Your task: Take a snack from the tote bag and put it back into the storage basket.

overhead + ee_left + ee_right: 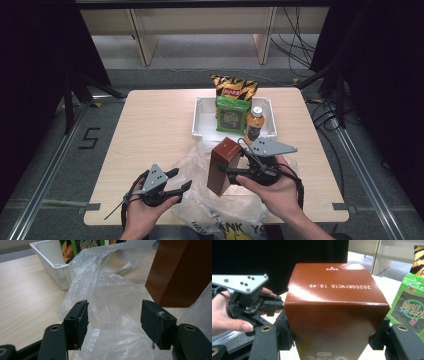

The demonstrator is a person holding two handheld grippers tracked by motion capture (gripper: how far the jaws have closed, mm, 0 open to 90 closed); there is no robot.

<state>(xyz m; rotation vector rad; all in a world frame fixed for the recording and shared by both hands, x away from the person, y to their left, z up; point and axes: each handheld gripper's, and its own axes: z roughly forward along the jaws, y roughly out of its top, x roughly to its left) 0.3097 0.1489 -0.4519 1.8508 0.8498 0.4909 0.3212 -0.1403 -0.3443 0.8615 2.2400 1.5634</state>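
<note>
A tall brown carton [224, 165] hangs tilted above a clear plastic bag [200, 157], and my right gripper [227, 176] is shut on its sides. In the right gripper view the carton [334, 307] sits between the two jaws, its printed date facing me. My left gripper [182, 180] stands open at the bag's left edge near the table's front. In the left gripper view the jaws [113, 320] are spread with crumpled bag film [110, 290] lying between and beyond them, and no pad presses on it. The carton [177, 272] rises at the right there.
A white tray [200, 120] at the table's far middle holds a green snack packet [232, 115] and an orange-capped bottle [255, 125]. A yellow-black chip bag [235, 87] leans at its back. The bag's printed end [235, 227] hangs over the front edge.
</note>
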